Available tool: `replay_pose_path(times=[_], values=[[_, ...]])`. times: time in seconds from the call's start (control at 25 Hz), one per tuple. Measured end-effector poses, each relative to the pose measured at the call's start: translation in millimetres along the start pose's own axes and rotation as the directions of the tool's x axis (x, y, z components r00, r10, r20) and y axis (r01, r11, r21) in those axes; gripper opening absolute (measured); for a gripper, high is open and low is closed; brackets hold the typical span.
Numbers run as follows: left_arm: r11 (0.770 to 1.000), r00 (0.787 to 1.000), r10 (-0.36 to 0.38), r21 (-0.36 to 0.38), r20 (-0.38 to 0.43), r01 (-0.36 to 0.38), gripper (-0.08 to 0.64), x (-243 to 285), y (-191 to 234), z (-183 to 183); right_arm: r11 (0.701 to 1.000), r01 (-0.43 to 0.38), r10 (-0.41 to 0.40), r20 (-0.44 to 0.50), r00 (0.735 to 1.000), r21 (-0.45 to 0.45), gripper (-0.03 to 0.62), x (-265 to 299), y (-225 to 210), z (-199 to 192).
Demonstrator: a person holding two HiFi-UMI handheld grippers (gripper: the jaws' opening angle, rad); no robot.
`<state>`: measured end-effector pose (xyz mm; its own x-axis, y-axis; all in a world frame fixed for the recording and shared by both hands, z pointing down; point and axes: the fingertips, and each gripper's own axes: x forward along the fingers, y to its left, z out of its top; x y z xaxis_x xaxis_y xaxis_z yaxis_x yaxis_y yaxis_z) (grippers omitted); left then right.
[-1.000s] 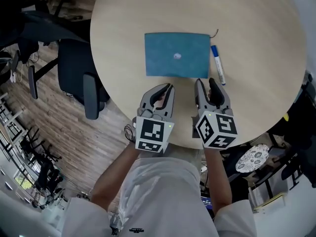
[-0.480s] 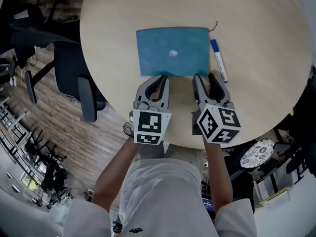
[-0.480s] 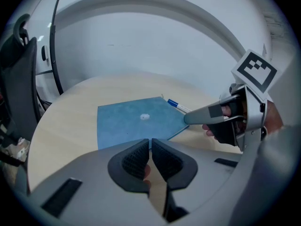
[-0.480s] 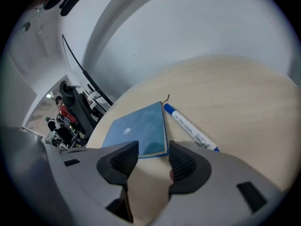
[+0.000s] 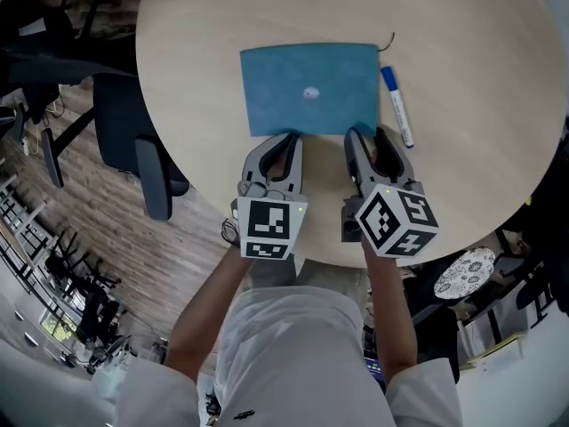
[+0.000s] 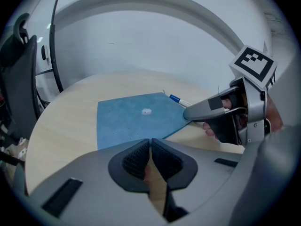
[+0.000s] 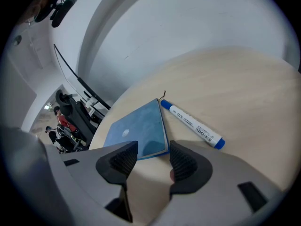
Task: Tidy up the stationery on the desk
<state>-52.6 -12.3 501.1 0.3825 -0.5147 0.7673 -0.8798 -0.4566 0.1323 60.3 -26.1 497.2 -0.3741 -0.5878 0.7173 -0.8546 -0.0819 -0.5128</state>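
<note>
A blue notebook [image 5: 309, 89] lies flat on the round wooden table [image 5: 480, 43], with a small white spot on its cover. Just to its right lies a white marker pen [image 5: 396, 107] with a blue cap. My left gripper [image 5: 286, 137] is shut with nothing in it, its tips at the notebook's near edge. My right gripper [image 5: 371, 134] is open and its jaws have just been opening; nothing is between them. In the right gripper view the notebook's [image 7: 136, 128] near right corner shows just past the gripper [image 7: 153, 149], with the marker [image 7: 193, 125] to its right. The left gripper view shows the notebook [image 6: 138, 119] ahead of its gripper [image 6: 150, 145].
A dark office chair [image 5: 133, 140] stands off the table's left edge on a wooden floor. A thin dark thread [image 5: 388, 41] sticks out from the notebook's far right corner. The table's near edge is right under both grippers.
Both grippers have come down closer to the notebook's near edge. The right jaws have spread wider. The notebook and the marker have not moved.
</note>
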Motion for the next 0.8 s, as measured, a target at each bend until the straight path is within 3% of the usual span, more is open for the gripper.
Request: replay_pose_path(times=[0.36,0.44,0.8], values=[[1.0,1.0,-0.012,-0.006,0.004,0.012,0.031,0,0,0,1.0,-0.003,0.004,-0.028,1.0,0.031,0.21,-1,-1,2],[1.0,1.0,-0.013,-0.007,0.004,0.013,0.031,-1,0,1,1.0,0.017,-0.017,-0.011,1.0,0.022,0.107,-5,-4,4],[0.999,0.999,-0.038,-0.005,0.021,0.038,0.031,-9,-9,8,0.994,0.068,-0.069,-0.003,0.998,-0.08,0.064,-16,3,11]])
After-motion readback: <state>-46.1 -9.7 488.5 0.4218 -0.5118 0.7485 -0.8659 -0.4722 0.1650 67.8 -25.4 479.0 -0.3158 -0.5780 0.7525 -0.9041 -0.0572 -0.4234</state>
